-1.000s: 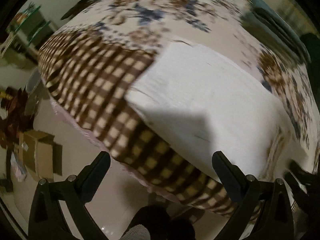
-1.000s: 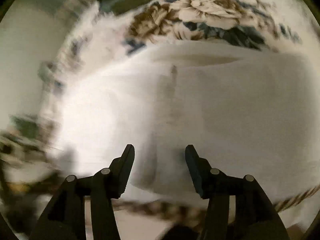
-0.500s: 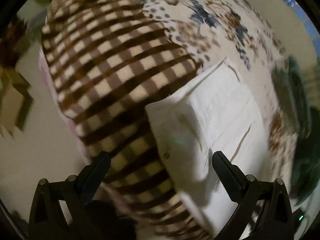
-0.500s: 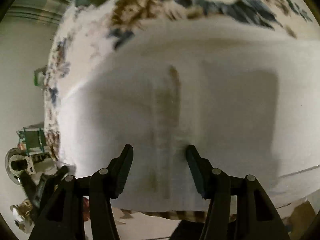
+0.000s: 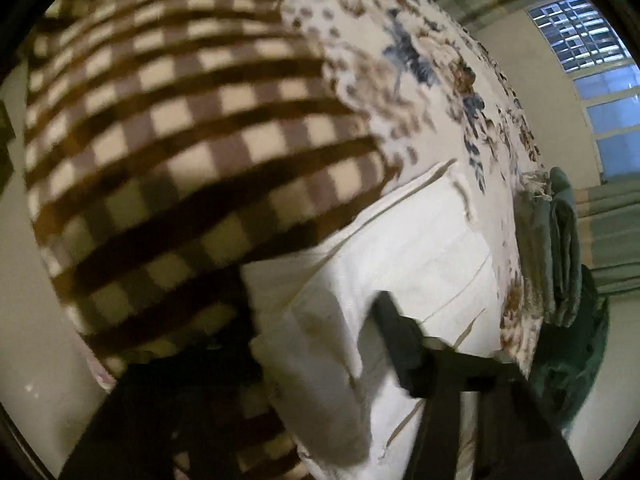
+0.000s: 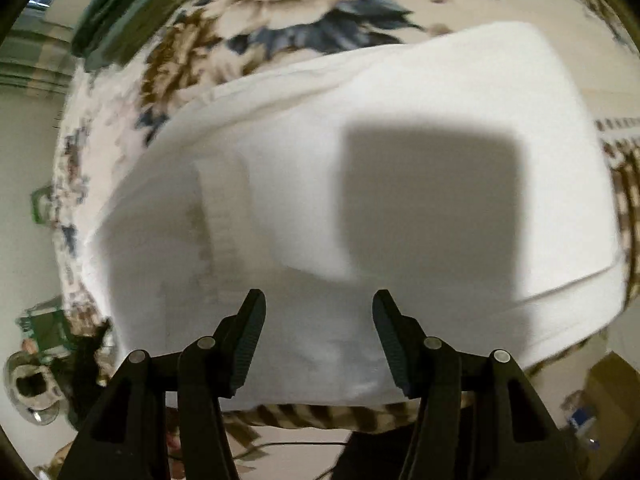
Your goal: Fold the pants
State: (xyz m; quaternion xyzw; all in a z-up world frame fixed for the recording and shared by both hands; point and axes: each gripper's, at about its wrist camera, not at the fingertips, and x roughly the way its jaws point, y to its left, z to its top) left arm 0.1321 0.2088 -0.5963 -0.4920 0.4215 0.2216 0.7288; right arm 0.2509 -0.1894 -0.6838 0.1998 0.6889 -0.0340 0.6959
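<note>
Pants: white pants (image 5: pixel 404 256) lie on the bed, already folded into a broad rectangle, near the bed's front edge; in the right wrist view the same pants (image 6: pixel 400 184) fill the middle of the frame.

Bed: a floral bedspread (image 5: pixel 436 60) under the pants, with a brown checked blanket (image 5: pixel 180 136) beside them, reaching to the bed's edge.

Left gripper: the left gripper (image 5: pixel 316 356) has come down on the near corner of the pants. A second ago its jaws stood fully spread above the cloth; now they are closing, with a raised fold of white cloth between them. One dark finger (image 5: pixel 396 344) is visible against the cloth; the other is lost in blur and shadow, so I cannot tell whether the pinch has seated.

Right gripper: the right gripper (image 6: pixel 320 336) hovers over the pants' near edge, jaws partly spread and empty, no cloth between them. It sits closer to the cloth than half a second ago.

What changed: the left side went from reaching to taking hold; the right has only approached.

Meaning for the task: judged from this, another fold is being set up. The right gripper probably needs its own pinch on the edge before both lift together.

Other: folded green cloth (image 5: pixel 560 248) lies near the bed's far edge.
</note>
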